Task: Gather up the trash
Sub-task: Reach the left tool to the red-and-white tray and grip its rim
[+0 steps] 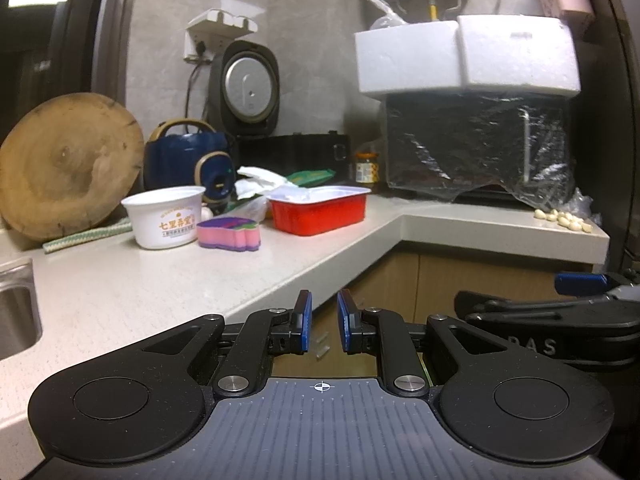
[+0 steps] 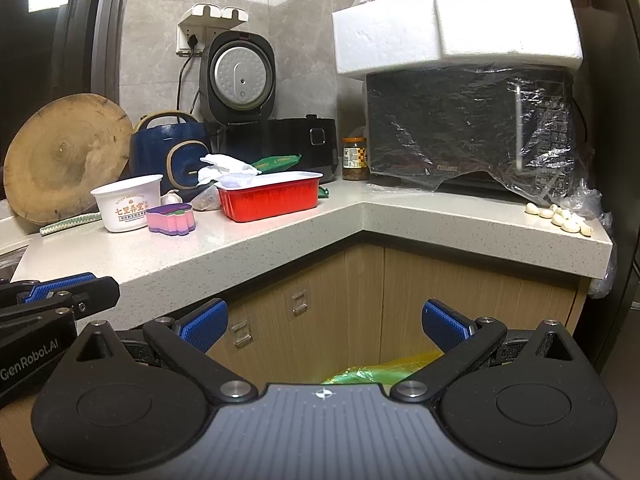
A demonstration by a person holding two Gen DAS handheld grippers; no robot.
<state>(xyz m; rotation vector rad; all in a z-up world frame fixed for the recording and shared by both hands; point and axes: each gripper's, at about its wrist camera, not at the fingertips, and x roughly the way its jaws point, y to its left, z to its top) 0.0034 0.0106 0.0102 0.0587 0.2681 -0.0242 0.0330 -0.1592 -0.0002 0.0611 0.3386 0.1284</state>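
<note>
From the left wrist view, my left gripper (image 1: 322,326) hangs off the near edge of the table (image 1: 168,280), jaws drawn close with only a thin gap and nothing between them, which I read as waiting rather than gripping. The trash sits far across the table: a white cup (image 1: 166,216), a red tray (image 1: 318,210) and crumpled tissue (image 1: 260,180) behind it, with a pink sponge (image 1: 229,234) just in front of the cup. A wooden board (image 1: 68,164) leans at the left and a sink (image 1: 16,312) lies near left. From the right wrist view, my right gripper (image 2: 325,326) is spread wide and empty, low before the cabinet doors (image 2: 320,300), above a yellow-green bag (image 2: 376,370) that I take for the bin liner. The table edge stands between me and the red tray (image 2: 270,198); garlic cloves (image 2: 560,216) lie far right.
</note>
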